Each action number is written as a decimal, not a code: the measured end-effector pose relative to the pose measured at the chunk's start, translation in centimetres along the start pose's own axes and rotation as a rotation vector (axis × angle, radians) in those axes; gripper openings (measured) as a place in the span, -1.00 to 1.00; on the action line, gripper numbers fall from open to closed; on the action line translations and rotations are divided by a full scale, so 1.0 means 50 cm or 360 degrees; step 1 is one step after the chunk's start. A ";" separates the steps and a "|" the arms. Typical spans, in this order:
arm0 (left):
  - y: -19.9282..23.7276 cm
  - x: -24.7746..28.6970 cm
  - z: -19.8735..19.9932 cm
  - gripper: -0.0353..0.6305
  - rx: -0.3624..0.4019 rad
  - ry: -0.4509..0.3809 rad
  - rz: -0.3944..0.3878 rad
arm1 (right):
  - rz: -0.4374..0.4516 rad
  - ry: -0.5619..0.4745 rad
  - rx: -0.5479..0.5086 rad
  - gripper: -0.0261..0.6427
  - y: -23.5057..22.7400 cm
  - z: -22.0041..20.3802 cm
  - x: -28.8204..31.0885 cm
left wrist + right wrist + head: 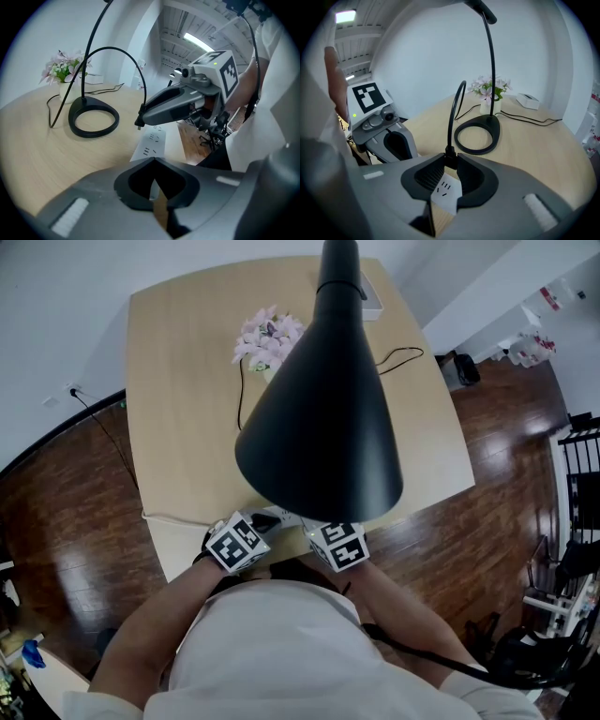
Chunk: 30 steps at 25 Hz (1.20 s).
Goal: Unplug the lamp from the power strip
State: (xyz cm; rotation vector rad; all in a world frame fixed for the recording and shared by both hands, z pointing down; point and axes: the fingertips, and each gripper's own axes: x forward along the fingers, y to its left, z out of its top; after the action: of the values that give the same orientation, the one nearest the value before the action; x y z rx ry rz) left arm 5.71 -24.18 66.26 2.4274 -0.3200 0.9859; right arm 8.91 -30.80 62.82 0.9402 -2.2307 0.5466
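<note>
Bench (187, 381) edge at 6 o'clock: right tool (451, 158) pinching the lamp plug (451, 153), left tool (154, 159) pressed together, where overpulling the cord (453, 112) could topple the lamp (319, 409).

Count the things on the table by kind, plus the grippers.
Lamp: 1
Power strip: 1
Vase of flowers: 1
White box: 1
Grippers: 2 (left gripper shut, empty; right gripper shut on the lamp's plug)
Total: 6
</note>
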 end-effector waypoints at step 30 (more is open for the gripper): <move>0.008 -0.207 0.001 -0.88 -0.0364 -0.0555 0.0137 | -0.0016 0.0199 0.0002 -0.56 -0.018 -0.032 0.080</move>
State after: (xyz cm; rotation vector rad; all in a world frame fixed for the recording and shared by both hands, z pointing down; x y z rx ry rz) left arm -1.76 -24.23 59.09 2.3793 -0.6260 0.5203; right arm 8.11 -32.36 66.83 0.8927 -2.1134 0.5860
